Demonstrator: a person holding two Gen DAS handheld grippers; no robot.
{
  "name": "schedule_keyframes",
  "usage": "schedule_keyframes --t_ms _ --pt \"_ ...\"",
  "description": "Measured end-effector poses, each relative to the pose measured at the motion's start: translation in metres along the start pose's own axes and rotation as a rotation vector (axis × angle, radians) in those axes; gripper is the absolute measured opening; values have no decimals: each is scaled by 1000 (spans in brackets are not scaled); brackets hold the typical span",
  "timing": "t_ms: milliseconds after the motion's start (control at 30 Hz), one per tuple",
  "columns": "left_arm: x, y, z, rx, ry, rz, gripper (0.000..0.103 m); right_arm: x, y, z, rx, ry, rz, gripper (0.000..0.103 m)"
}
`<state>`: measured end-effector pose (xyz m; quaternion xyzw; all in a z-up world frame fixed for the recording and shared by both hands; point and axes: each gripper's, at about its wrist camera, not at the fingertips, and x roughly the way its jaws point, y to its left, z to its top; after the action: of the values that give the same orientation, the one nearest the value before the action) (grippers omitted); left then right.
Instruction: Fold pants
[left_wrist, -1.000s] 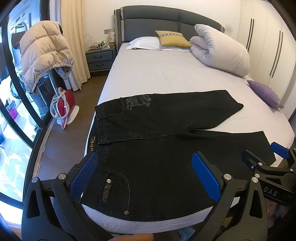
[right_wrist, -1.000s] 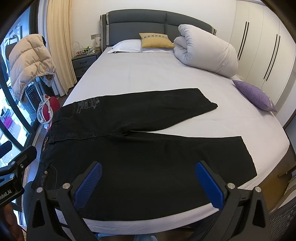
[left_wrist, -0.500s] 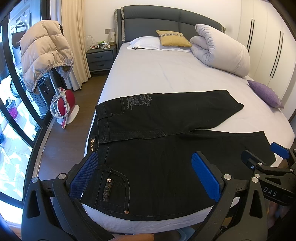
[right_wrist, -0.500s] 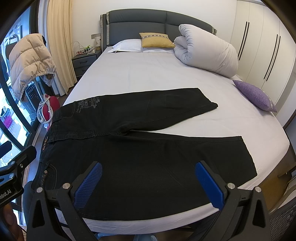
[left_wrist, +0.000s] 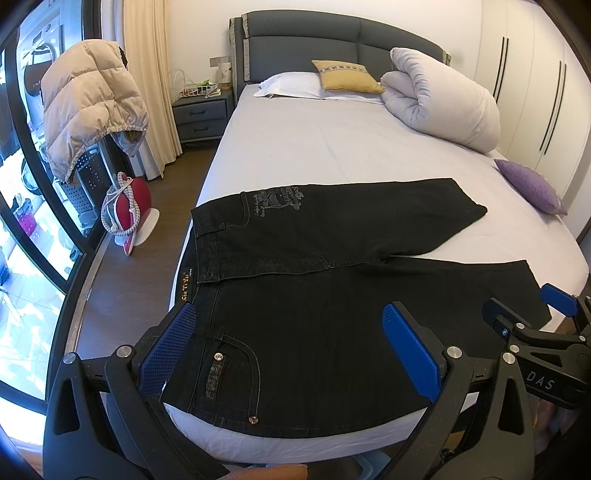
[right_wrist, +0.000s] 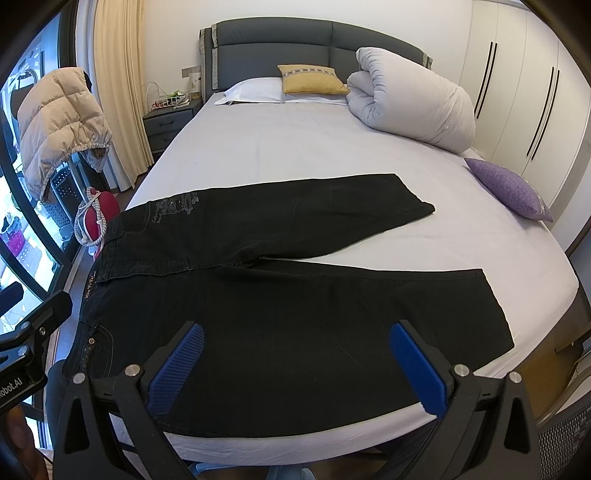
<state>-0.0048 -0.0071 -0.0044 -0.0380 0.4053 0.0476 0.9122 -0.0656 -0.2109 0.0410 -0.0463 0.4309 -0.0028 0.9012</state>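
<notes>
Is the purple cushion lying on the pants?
No, the purple cushion sits apart near the bed's right edge, with bare sheet between it and the pants.

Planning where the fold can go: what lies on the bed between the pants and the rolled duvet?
Only bare sheet between the pants and the duvet; the right wrist view shows this best.
</notes>
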Motion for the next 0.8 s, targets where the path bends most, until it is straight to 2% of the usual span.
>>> schedule_keyframes --t_ms 600,800 --pt "-11 -3 -4 9 -15 20 103 -4 -2 -1 3 -10 6 103" --pt "-21 -7 -7 23 -35 56 103 -10 -5 -3 8 -23 15 103"
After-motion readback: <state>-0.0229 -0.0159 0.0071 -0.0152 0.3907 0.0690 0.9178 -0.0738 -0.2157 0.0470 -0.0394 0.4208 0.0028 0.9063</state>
